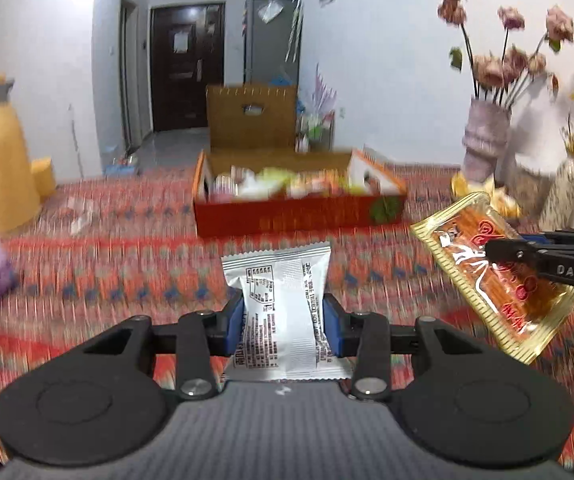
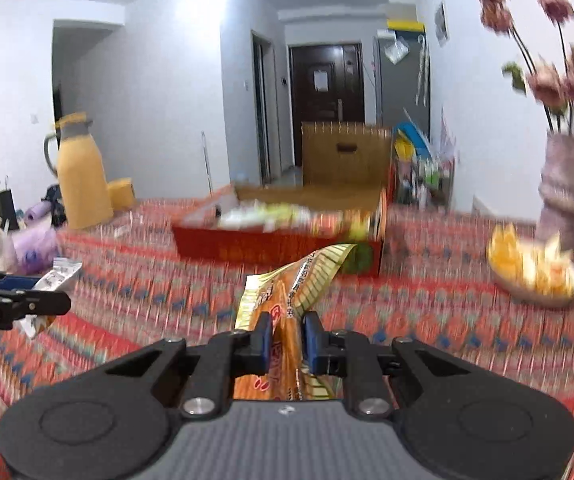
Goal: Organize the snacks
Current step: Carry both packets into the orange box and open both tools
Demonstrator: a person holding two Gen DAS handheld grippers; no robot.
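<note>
Taking the red snack box [image 1: 299,216] on the patterned tablecloth [image 1: 127,264] as our mark, we see the yellow thermos [image 1: 1,160] well off to its left and our left gripper [image 1: 283,320] in front of it, clamped on a white snack packet [image 1: 277,312] held upright above the cloth. To the right of the box our right gripper [image 2: 285,340] pinches an orange-and-gold snack packet [image 2: 287,320], also clear of the cloth, with the vase of dried flowers [image 1: 485,140] and a bowl [image 2: 535,280] of yellow pieces further right.
</note>
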